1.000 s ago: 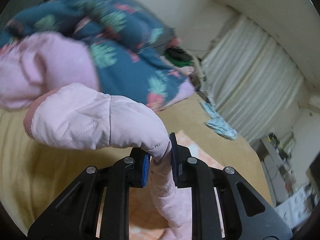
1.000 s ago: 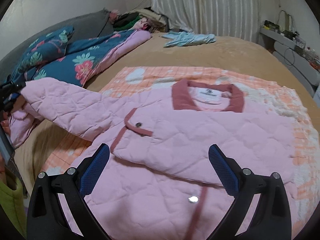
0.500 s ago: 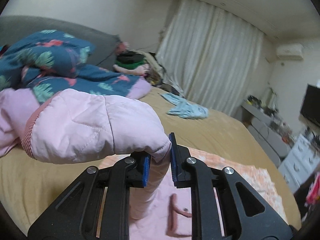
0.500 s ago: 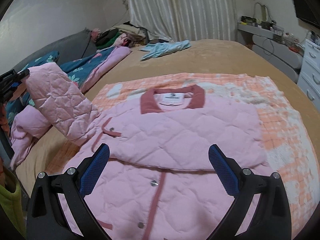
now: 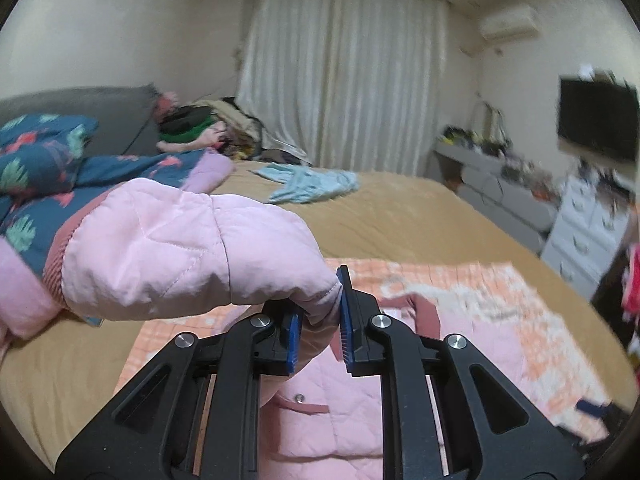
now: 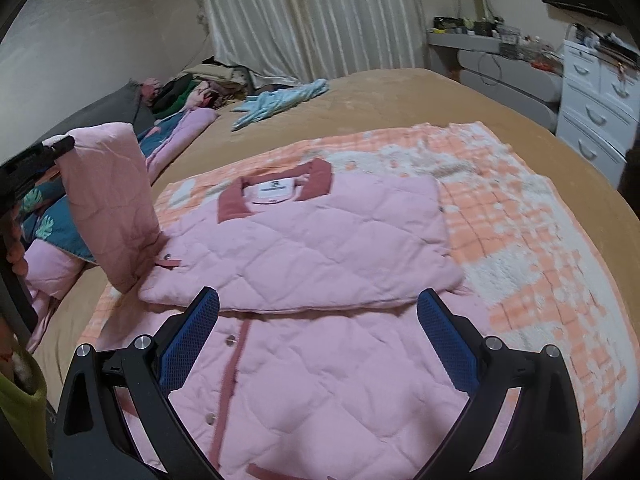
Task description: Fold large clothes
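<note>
Clamping the sleeve [image 5: 192, 252] of the pink quilted jacket [image 6: 320, 320], my left hand-held gripper [image 5: 318, 330] has both blue pads pressed together on a pinch of fabric near the cuff. The sleeve bulges up and to the left of that hand-held gripper, with its ribbed darker-pink cuff [image 5: 56, 268] at the far left end. Below and ahead of the left hand-held gripper, the jacket body lies flat on an orange checked blanket [image 6: 520, 216] spread over the bed [image 6: 400, 96].

My right hand-held gripper [image 6: 318, 342] has its fingers wide apart and grips nothing. The jacket lies directly under and ahead of it: the buttoned front passes between its fingers, the other sleeve is folded across the chest just beyond the fingertips, and the collar [image 6: 276, 192] sits farther ahead. The lifted sleeve stands upright to the left of the right hand-held gripper, touching the jacket body at the shoulder.

Compared with one second ago, the raised sleeve no longer stretches out sideways from the jacket; it now stands steeply beside the shoulder. The left wrist view has rolled level, showing curtain [image 5: 340, 72] and bed upright. The right hand-held gripper's opening is unchanged.
</note>
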A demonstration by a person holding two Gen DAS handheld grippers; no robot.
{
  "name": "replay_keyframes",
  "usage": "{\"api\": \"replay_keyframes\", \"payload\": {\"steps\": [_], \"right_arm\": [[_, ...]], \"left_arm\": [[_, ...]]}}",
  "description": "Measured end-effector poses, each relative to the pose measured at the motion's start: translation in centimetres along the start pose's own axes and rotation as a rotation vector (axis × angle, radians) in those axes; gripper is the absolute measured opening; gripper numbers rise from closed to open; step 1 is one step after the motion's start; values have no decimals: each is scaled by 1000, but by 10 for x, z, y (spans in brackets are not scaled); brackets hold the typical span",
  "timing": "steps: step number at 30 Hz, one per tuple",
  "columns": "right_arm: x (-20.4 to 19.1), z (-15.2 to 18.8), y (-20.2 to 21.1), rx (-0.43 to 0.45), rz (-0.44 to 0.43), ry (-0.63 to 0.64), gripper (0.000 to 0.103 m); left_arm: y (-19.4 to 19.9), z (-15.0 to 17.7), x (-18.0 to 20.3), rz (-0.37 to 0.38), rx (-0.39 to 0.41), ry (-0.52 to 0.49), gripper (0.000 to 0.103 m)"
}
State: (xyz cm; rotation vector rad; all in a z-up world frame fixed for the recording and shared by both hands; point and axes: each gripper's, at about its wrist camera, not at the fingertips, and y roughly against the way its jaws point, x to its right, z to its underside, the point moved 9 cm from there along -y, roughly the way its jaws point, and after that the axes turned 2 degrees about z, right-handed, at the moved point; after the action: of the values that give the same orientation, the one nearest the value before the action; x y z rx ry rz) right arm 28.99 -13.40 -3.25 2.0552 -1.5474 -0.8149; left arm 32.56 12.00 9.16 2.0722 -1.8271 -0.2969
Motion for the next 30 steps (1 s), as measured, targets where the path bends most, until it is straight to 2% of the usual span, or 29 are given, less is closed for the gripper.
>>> {"api": "replay_keyframes", "payload": {"steps": [8, 13, 21, 27, 29, 30], "right_arm": [[45, 15, 2, -9, 40, -107, 99], [69, 26, 2, -24, 64, -151, 99], [93, 37, -2, -36, 88, -201, 99], [100, 41, -8, -43, 92, -230, 99], [102, 42, -9, -44, 95, -239, 99], [103, 42, -10, -43, 93, -247, 99]], "left_arm": [[-34, 47, 74, 91, -101, -221, 9], [-55, 88, 108, 148, -189, -291, 9], [-68, 145, 137, 188, -282, -387, 8], [-74, 168, 144, 196, -325, -422, 8], [-76, 178, 148, 185, -335, -459, 8], [-76, 185, 152, 168, -331, -512, 8]]}}
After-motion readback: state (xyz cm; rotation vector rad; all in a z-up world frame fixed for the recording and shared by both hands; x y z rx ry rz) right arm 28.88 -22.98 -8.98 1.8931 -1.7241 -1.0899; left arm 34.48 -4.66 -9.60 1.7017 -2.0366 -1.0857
